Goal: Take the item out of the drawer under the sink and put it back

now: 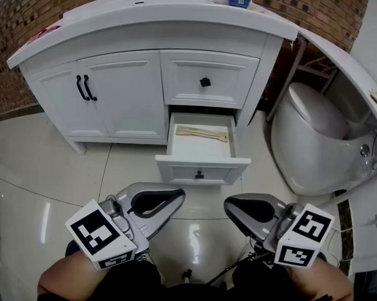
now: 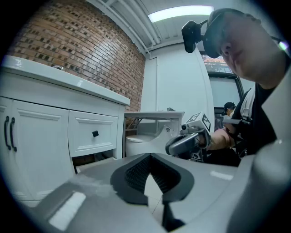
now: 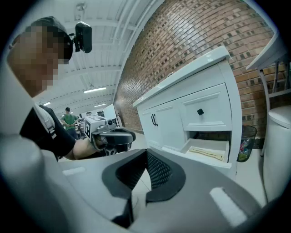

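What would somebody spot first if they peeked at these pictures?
Probably the open drawer in the middle, low on the white cabinet, with a pale wooden item lying inside. Next come the two grey tools at the bottom, the left claw and the right claw, both shut and empty. A white toilet stands to the right.
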